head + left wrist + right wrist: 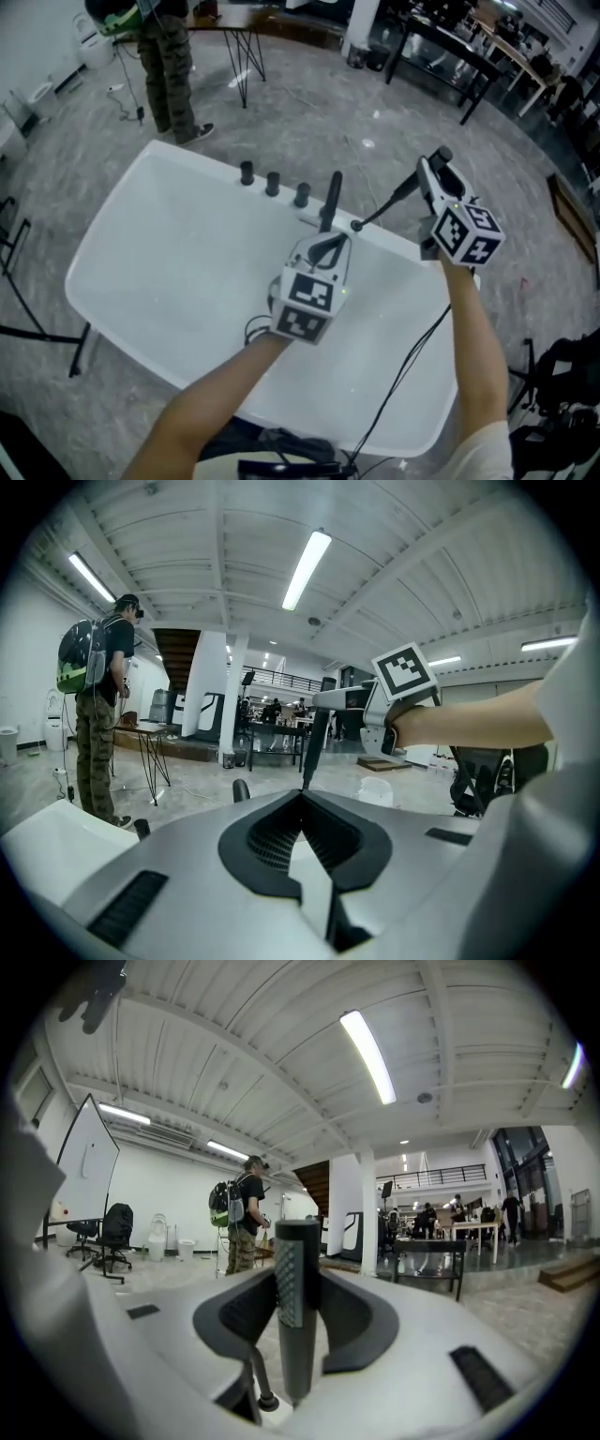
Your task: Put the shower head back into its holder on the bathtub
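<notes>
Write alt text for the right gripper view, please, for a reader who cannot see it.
The right gripper holds a dark shower head upright between its jaws, its grey textured face showing. Far behind, a person wearing a backpack stands beneath a long ceiling light.

Glossy smooth bathtub [169, 262], matt shower head [292, 1288] with gridded face, mottled polished floor [309, 103].

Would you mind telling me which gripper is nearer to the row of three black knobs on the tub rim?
Left. The left gripper sits over the tub just right of the black knobs; the right gripper, holding the shower head, is farther right.
</notes>
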`<state>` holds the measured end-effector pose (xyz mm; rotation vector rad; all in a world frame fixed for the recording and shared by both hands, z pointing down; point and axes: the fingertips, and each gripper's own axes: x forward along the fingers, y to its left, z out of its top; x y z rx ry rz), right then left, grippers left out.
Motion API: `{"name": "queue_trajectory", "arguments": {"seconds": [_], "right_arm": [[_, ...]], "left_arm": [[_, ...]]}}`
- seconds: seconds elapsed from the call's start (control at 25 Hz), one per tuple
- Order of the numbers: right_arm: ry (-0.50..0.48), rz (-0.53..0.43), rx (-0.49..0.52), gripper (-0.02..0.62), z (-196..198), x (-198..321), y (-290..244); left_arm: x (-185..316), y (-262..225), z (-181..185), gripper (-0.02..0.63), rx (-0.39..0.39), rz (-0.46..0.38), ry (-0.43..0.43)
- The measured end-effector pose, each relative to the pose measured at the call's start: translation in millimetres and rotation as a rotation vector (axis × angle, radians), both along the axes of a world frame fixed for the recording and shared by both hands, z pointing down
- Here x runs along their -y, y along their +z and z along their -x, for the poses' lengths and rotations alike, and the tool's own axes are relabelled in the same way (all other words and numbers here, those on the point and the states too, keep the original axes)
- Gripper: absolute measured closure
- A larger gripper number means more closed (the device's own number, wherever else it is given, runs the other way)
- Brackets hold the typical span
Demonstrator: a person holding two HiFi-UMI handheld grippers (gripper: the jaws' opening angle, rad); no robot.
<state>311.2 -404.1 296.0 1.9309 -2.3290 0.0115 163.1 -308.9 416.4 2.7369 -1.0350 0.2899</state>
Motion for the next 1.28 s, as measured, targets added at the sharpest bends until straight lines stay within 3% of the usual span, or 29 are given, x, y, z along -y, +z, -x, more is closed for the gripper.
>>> {"name": "queue_trajectory", "arguments": {"seconds": [0.12, 0.32, 0.64, 1.04, 1.28], "right_arm": [[-0.007, 0.009, 0.006, 0.454, 3, -2, 11], [0.001, -0.001, 0.014, 0.455, 1, -1, 19], [-0.023, 0.024, -0.026, 0.454, 7, -5, 47], [-0.014, 0.057, -0.004, 0.454, -9, -4, 93], [-0.018, 0.080, -0.006, 0.454, -13, -2, 120]], "left_arm": [[-8, 1, 5, 0.601, -0.002, 0.037, -0.019], [-3, -2, 3, 0.601, -0.019, 0.004, -0.023], [-14, 2, 5, 0.601, -0.015, 0.018, -0.043], [-20, 28, 5, 0.601, 0.031, 0.014, -0.074], [-20, 40, 2, 0.601, 0.015, 0.029, -0.095]]}}
